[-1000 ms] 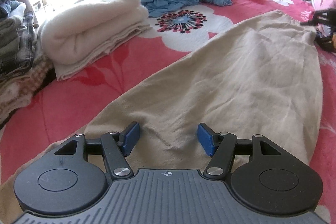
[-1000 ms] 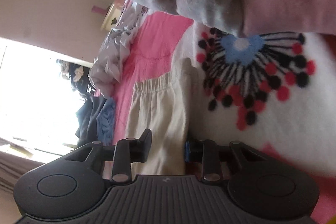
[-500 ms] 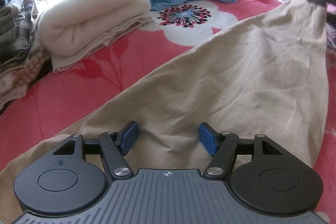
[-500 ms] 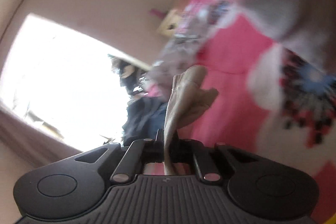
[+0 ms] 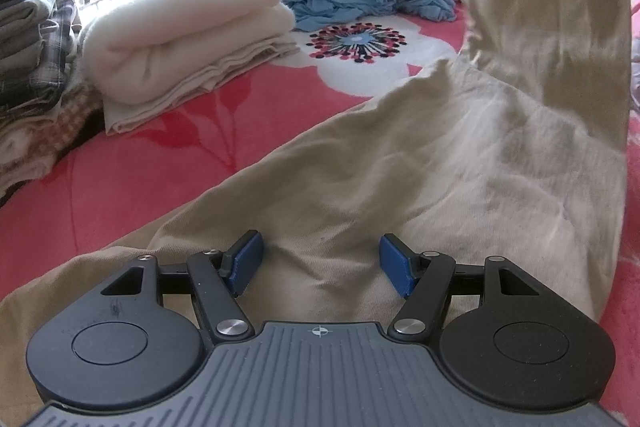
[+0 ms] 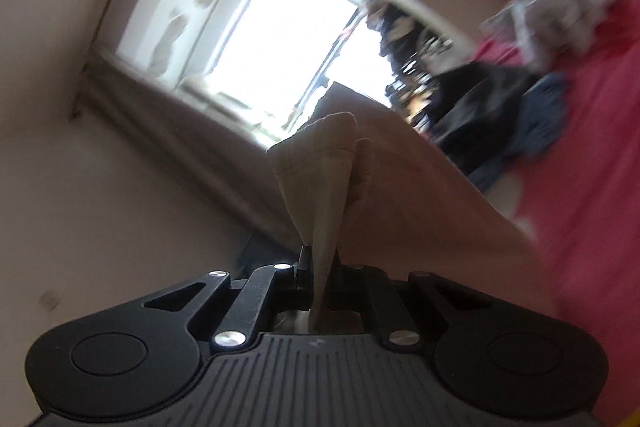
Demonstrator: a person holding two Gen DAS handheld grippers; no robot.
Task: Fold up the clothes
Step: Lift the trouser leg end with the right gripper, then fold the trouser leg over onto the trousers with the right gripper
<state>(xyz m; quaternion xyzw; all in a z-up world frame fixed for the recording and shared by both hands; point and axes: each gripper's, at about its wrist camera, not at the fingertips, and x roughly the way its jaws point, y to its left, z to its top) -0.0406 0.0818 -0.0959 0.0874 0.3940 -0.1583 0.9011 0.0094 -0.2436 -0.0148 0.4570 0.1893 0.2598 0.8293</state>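
Beige trousers lie across the pink bedspread, filling the lower centre and right of the left view; one end rises at upper right. My right gripper is clamped on that end, cloth bunched between the jaws. My left gripper sits part-open over the near end, pads straddling fabric, not pinching. Cloth looks light, soft, limp; it will sag and crease. I'd grip hems or waistband, both layers.

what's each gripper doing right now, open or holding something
left gripper: open, fingers apart over the beige garment, gripping nothing.
right gripper: shut on the beige garment's edge, lifted off the bed.
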